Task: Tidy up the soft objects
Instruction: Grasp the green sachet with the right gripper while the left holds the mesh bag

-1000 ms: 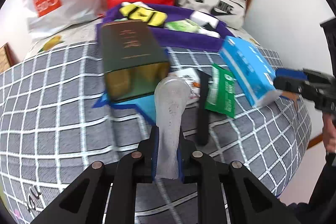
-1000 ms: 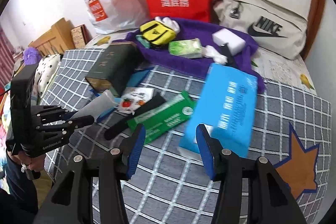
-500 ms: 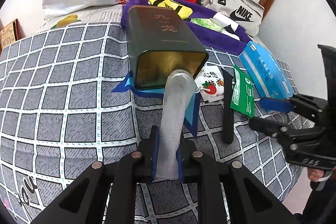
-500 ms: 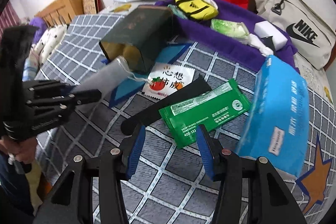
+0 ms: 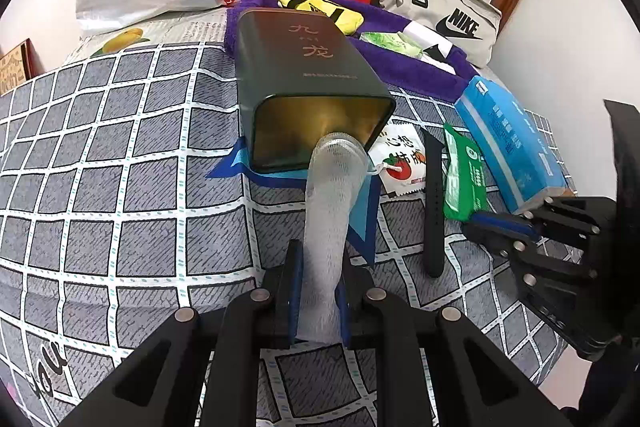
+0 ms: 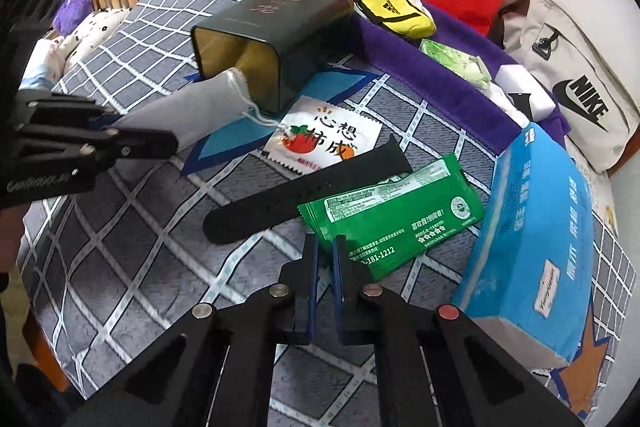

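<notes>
My left gripper (image 5: pixel 320 267) is shut on a long white mesh pouch (image 5: pixel 332 195). The pouch's far end reaches into the open mouth of a dark green tin (image 5: pixel 304 59), which lies on its side on the checked bedspread. In the right wrist view the same pouch (image 6: pixel 192 107) runs from the left gripper (image 6: pixel 116 127) to the tin (image 6: pixel 280 23). The right gripper (image 6: pixel 326 251) has its jaws pinched together on the near corner of a flat green packet (image 6: pixel 396 223). From the left wrist view the right gripper (image 5: pixel 480 223) sits at the packet's (image 5: pixel 464 175) lower end.
A blue tissue pack (image 6: pixel 532 235) lies right of the packet. A black strap (image 6: pixel 304 187) and a white tomato sachet (image 6: pixel 324 139) lie between packet and tin. Behind are a purple towel (image 6: pixel 420 39) holding a yellow pouch (image 6: pixel 396 7), and bags against the wall.
The right gripper came down and left from the blue tissue pack to the green packet, and its jaws went from wide apart to closed. The left gripper kept its hold on the pouch.
</notes>
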A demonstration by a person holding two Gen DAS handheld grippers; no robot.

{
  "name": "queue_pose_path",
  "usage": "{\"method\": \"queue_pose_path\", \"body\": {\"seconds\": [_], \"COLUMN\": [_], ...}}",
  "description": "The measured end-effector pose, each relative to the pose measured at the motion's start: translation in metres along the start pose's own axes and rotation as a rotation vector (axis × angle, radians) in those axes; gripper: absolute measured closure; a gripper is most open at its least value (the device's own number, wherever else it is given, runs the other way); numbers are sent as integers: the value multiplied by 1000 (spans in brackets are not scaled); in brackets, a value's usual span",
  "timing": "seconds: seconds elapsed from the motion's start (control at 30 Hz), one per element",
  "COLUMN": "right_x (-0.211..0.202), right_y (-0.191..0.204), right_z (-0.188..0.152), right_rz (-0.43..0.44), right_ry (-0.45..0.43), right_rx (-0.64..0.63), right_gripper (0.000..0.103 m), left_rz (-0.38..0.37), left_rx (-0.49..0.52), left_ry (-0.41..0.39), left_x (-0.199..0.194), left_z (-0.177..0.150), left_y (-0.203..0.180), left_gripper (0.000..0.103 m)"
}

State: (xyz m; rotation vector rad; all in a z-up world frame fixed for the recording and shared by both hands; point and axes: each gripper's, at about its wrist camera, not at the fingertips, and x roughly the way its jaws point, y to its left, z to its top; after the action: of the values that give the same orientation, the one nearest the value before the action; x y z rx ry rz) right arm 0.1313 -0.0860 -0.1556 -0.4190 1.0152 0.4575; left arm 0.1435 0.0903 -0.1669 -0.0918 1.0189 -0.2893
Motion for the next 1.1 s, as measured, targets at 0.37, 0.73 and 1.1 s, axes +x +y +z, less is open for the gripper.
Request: {"method": "queue_pose_path", "body": {"seconds": [0.37, 0.73, 1.1], "right_x": [-42, -63, -23], "right_y": [19, -3, -29], "right_z": [-52, -79, -50], "right_rz": [104, 53, 84], "right_ry": [10, 4, 46], "right_rx": [-59, 102, 383], "right_gripper": [97, 43, 38], "left_rz": [17, 15, -27], "left_rx": [9, 15, 21], "left_ry": [-9, -10, 0], "left_x": [-1, -2, -1], "left_z": [-1, -2, -1], "left_y": [-3, -5, -1], "left_gripper": [88, 88, 88]}}
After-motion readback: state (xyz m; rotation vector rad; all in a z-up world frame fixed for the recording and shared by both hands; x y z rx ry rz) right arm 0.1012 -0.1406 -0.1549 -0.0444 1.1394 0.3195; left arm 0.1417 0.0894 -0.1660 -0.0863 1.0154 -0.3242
